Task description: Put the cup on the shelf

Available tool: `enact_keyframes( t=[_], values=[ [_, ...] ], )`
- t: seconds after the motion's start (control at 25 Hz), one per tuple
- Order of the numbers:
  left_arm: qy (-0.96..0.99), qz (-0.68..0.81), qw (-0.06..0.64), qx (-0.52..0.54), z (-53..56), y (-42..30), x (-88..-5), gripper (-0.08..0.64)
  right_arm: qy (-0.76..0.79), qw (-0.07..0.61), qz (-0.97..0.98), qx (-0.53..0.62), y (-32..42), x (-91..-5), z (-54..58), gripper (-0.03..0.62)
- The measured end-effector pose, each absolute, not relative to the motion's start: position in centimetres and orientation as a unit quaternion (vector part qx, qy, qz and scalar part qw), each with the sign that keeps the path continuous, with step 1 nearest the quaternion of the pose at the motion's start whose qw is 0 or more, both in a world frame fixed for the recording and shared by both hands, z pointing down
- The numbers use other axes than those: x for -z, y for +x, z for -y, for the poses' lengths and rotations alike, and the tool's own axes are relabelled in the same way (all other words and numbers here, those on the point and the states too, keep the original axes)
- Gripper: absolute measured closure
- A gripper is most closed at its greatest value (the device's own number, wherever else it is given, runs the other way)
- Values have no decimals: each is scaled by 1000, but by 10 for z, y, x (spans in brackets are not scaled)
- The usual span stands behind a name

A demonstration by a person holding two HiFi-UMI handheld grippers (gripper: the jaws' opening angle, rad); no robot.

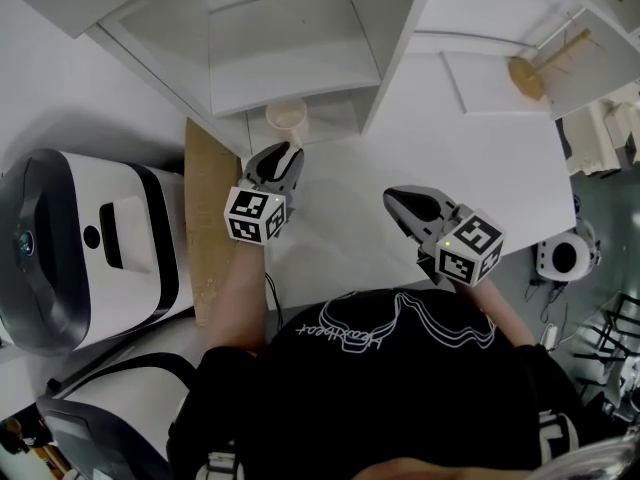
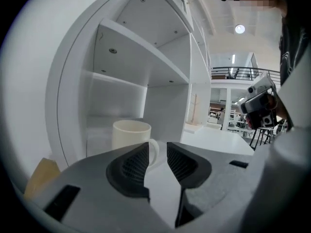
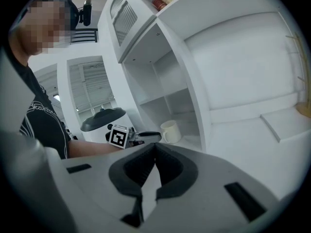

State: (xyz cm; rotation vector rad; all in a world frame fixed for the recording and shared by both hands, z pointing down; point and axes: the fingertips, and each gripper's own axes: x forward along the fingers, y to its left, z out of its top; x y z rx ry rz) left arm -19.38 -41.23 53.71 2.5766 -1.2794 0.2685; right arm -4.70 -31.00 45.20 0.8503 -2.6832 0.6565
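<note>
Cup (image 2: 130,135) stands upright in the shelf's (image 2: 146,57) lowest bay, so the left tongs (image 2: 158,152) gape empty before its handle (image 2: 153,152). Right tongs (image 3: 154,152) hover closed, seemingly unneeded.

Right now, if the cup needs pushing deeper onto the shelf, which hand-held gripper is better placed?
Left. The left hand-held gripper sits directly before the cup, jaws apart, at the shelf opening. The right hand-held gripper hangs back over the table, jaws together.
</note>
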Motion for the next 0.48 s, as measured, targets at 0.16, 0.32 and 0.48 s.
enact_keyframes(
  t=[0.16,0.32,0.48],
  values=[
    [884,440,138,-79,390,-189,-510,446,279,120,927,-222,-50,-447,305,586],
    [883,436,158,-66,356,-173,-481,457,265,115,935,-208,-49,-438,293,586],
    [886,425,181,-23,315,-153,-438,519,251,96,942,-200,-41,-421,278,586]
  ],
)
